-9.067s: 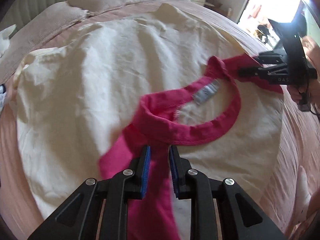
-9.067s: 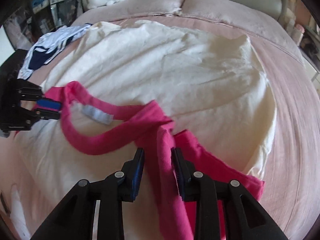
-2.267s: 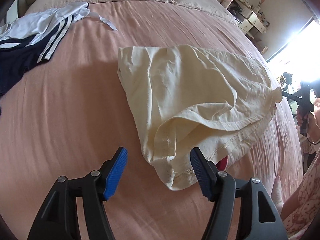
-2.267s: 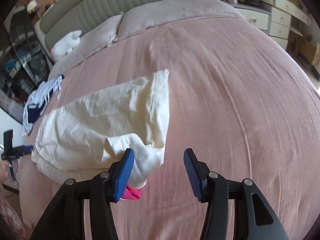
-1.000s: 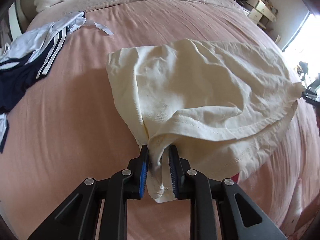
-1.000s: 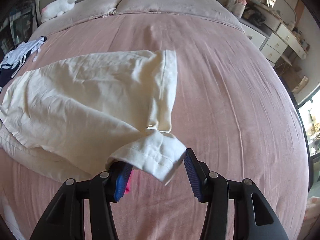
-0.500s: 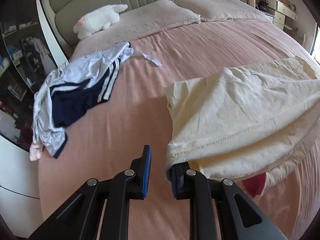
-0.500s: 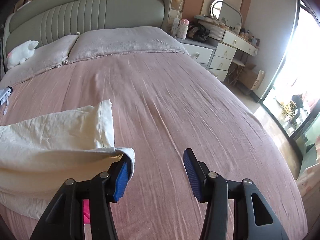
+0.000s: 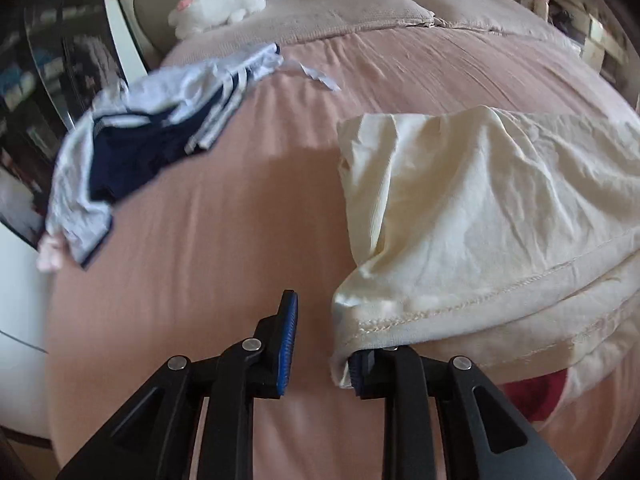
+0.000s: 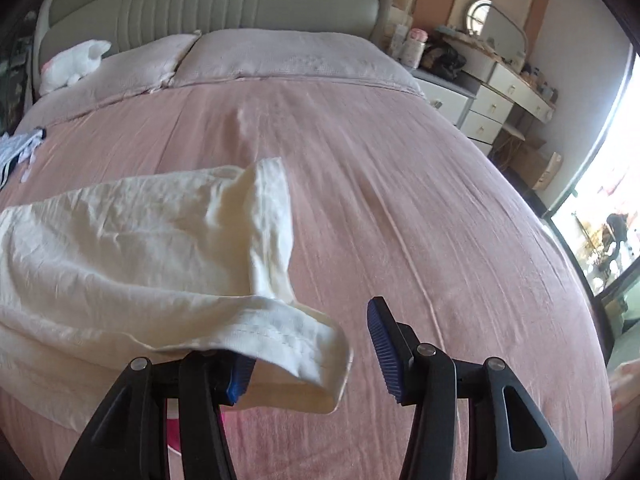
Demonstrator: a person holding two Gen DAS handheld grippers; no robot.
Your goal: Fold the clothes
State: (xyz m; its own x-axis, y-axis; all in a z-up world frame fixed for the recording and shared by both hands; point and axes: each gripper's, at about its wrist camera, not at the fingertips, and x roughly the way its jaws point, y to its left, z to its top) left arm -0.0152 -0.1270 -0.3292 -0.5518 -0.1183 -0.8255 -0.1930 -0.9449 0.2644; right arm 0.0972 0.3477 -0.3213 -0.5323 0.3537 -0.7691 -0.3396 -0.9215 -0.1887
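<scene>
On the pink bedspread (image 10: 400,208), the cream T-shirt (image 9: 500,200) is lying doubled over itself, near edge stacked in layers, with a scrap of the pink garment (image 9: 536,394) peeking out from underneath at the near side. And the left gripper (image 9: 320,344) is letting go: a second ago its blue pads were nipping the shirt's near corner tight, and now the jaws are standing apart, the hem corner merely draping over the right-hand finger rather than being squeezed. Same story on the other side, where the right gripper (image 10: 312,348) is spread wide, the stitched cuff of the sleeve just flopping across its left finger (nothing pinched there either, as a second ago). So both tools are releasing at once, and that is telling us the fold they were carrying across has been laid down; the shirt is resting on the bed by its own weight, roughly halved, with wrinkles running across the top layer. Whether another fold is coming or this bundle is being left as it is, the pictures are not settling. Off to the far left, the navy-and-white striped garment (image 9: 132,128) is sitting crumpled near the white plush toy (image 9: 224,2), well apart from the action.
</scene>
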